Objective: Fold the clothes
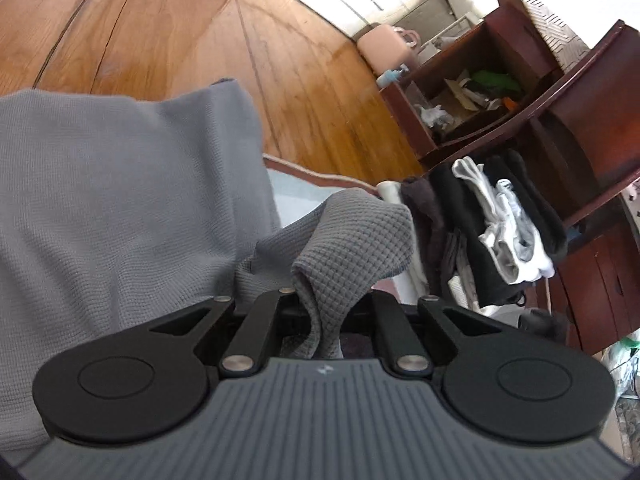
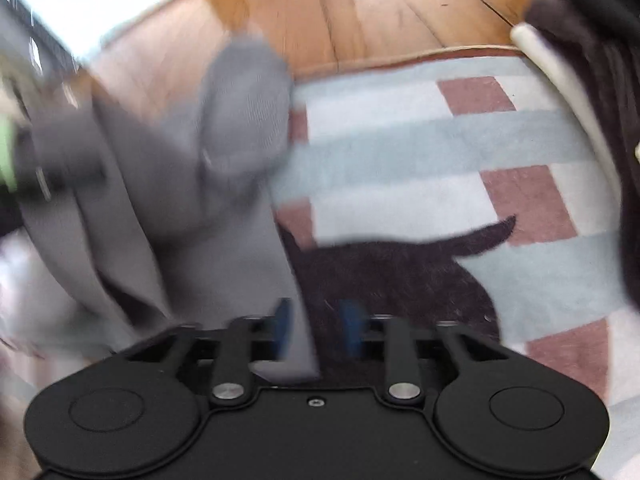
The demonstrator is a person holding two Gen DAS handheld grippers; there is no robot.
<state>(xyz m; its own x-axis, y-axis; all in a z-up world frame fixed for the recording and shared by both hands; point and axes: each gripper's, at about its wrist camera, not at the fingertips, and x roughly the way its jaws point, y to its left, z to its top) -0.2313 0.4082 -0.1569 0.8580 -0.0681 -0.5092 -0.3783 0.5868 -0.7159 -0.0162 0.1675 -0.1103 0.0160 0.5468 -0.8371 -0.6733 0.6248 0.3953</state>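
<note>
**Grey garment held up between two grippers over the rug**

In the left wrist view we see our left gripper [image 1: 326, 320] closed on a fold of the grey waffle-knit garment [image 1: 120, 184], which spreads broadly to the left and hides the fingertips themselves. Only this view shows the dark wooden shelf unit [image 1: 560, 120] at the far right, with a pile of black and white clothes [image 1: 504, 232] in front of it, a cluttered upper compartment, and a pink container [image 1: 384, 48] on the wooden floor [image 1: 200, 28] beyond.

The right wrist view is heavily blurred. Our right gripper [image 2: 318, 328] has blue pads [image 2: 350, 324] standing a narrow gap apart, and the garment's grey edge runs down between them; we cannot tell whether they actually pinch it. Only this view shows the checked rug [image 2: 440, 140] in pale blue, white and dusty red, and a dark item [image 2: 400, 276] lying on it just beyond the gripper. A white bar with dark fabric is cut off at the right edge.
</note>
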